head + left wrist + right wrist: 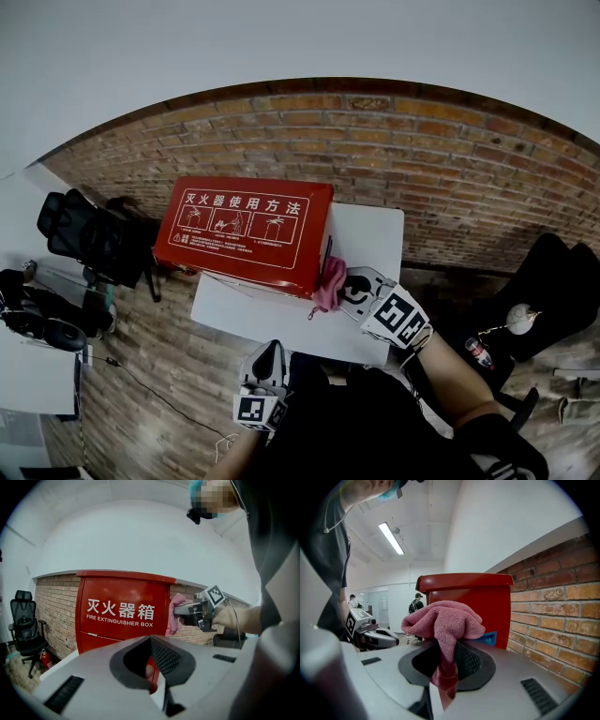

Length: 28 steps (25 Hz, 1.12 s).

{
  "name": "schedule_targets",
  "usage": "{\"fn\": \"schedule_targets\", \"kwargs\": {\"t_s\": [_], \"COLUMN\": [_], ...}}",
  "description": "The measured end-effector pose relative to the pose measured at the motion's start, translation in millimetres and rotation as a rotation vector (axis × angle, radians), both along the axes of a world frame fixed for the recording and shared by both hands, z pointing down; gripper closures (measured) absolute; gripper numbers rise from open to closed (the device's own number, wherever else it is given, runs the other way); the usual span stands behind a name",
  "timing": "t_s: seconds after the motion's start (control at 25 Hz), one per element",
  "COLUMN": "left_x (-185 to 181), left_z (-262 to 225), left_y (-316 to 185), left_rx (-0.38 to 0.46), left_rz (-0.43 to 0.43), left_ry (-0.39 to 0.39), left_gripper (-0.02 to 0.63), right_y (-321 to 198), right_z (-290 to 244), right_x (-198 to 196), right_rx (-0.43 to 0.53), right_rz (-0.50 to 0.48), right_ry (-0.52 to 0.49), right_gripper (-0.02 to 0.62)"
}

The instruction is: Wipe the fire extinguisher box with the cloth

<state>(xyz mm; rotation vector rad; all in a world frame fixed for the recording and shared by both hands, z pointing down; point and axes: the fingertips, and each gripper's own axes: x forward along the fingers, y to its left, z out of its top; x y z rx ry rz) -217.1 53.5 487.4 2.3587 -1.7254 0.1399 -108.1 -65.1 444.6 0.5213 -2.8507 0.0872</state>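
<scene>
fire extinguisher box (246,232) stands on the white desk (375,234). the pink cloth (329,283) sits at its right side, pinched in my right tongs (345,284), placed for wiping. my left tongs (271,349) hang back near me, closed on nothing.

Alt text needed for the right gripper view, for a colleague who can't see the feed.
The right hand-held gripper is shut on a bunched pink cloth, held up in front of the red box. A brick wall runs along the right, and the left hand-held gripper shows low at the left.
</scene>
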Motion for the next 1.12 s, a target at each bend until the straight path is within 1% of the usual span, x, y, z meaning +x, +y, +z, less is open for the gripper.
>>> {"fn": "schedule_targets", "kwargs": {"t_s": [0.36, 0.8, 1.12], "left_x": [-4.7, -8.7, -9.3], "left_z": [-1.2, 5.6, 8.3], "left_y": [2.6, 6.4, 5.5], "left_rx": [0.001, -0.021, -0.019], "left_rz": [0.004, 0.0, -0.003], "left_ry": [-0.007, -0.005, -0.007], "left_gripper": [0.589, 0.589, 0.589], "right_y": [-0.5, -0.5, -1.6], "right_z": [23.1, 55.6, 82.6], "right_x": [0.0, -0.5, -0.3], "right_rx": [-0.031, -0.021, -0.041], "right_rz": [0.01, -0.002, -0.014], "right_ry": [0.007, 0.045, 0.057], "right_gripper": [0.508, 0.508, 0.508]}}
